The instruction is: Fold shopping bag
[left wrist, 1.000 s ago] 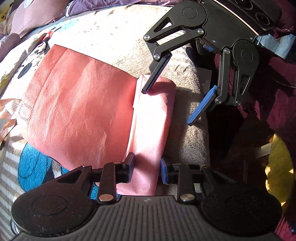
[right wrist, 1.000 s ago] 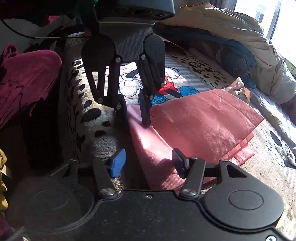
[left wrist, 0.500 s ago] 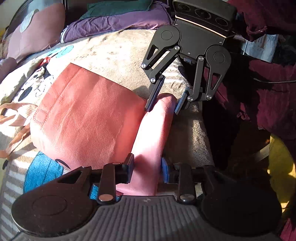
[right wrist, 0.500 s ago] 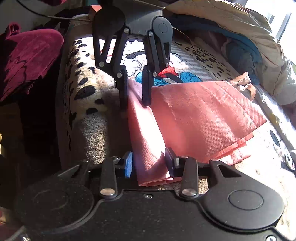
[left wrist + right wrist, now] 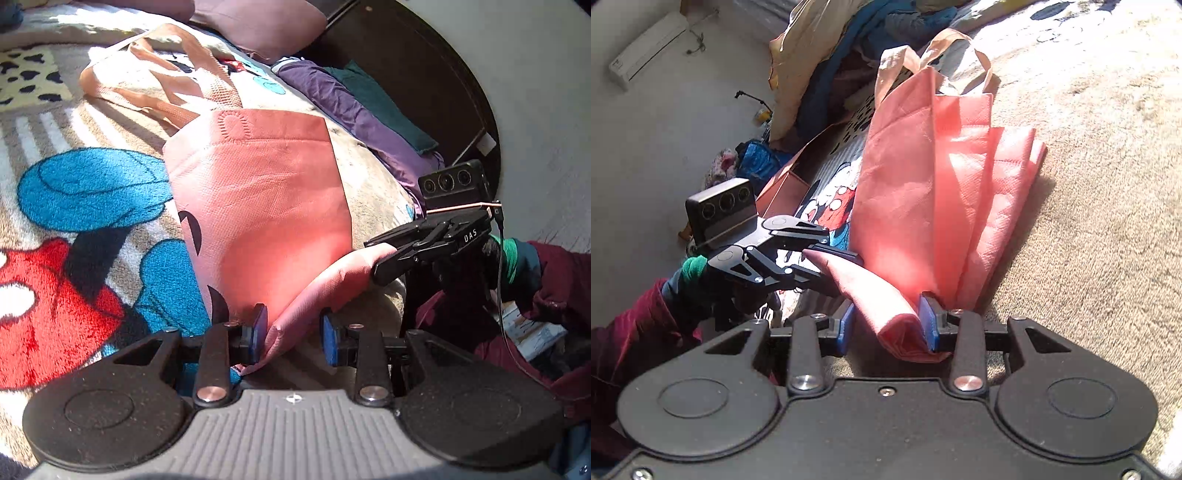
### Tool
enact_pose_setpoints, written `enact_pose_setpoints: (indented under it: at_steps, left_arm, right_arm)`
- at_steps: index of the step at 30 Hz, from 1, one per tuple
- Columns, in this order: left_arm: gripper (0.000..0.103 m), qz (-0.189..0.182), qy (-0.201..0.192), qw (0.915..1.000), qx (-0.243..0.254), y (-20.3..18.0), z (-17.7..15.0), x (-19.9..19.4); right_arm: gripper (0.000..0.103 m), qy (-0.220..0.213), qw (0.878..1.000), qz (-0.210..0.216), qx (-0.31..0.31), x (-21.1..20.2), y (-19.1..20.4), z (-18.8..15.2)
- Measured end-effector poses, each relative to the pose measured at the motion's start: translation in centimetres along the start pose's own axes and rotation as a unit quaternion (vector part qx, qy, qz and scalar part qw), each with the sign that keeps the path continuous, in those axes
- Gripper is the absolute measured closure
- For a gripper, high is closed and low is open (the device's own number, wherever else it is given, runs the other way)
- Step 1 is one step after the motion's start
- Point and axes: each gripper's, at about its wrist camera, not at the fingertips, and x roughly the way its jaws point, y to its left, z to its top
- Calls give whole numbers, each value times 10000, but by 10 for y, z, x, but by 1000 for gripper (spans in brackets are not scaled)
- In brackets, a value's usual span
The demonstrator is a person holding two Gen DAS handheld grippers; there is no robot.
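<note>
The salmon-pink non-woven shopping bag [image 5: 258,192] lies flat on the bed with its tan handles [image 5: 155,81] at the far end. Its bottom edge is folded into a thick strip and raised off the blanket. My left gripper [image 5: 293,332] is shut on one end of that strip, with the fabric against its left pad. My right gripper [image 5: 384,258] clamps the other end from the right. In the right wrist view the bag [image 5: 916,184] fans out ahead. There my right gripper [image 5: 886,326] holds the folded end, and my left gripper [image 5: 834,267] grips the strip from the left.
A cartoon-print blanket [image 5: 74,229] covers the bed. Purple and green clothes [image 5: 351,107] and a pillow [image 5: 258,22] lie near the dark headboard. A heap of bedding [image 5: 831,55] and an orange box [image 5: 783,184] sit beyond the bag. Maroon sleeves [image 5: 554,280] are behind both grippers.
The right jaws closed on the folded edge. Both grippers rolled and lifted the strip off the blanket, so both views have turned and the bag now stretches away from me.
</note>
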Motion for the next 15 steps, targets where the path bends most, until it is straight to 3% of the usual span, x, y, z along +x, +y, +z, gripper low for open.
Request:
enact_pose_setpoints:
  at_steps: [2, 9, 13, 14, 15]
  left_arm:
    - [73, -133, -228, 9972, -700, 12, -6, -3]
    - [73, 89, -716, 9889, -1295, 12, -10, -5]
    - [72, 1053, -1254, 9844, -641, -22, -16, -8]
    - [72, 1452, -1399, 9792, -230, -34, -19, -8]
    - [69, 2029, -1529, 9666, 333, -52, -24, -5]
  right_arm:
    - [67, -168, 9986, 39, 503, -1, -6, -3]
    - [69, -432, 9871, -92, 1539, -2, -10, -6]
    - [71, -662, 9825, -172, 1733, -9, -16, -11]
    - [71, -712, 9816, -186, 1760, -9, -18, -13]
    - [72, -739, 9808, -193, 1795, -9, -19, -14]
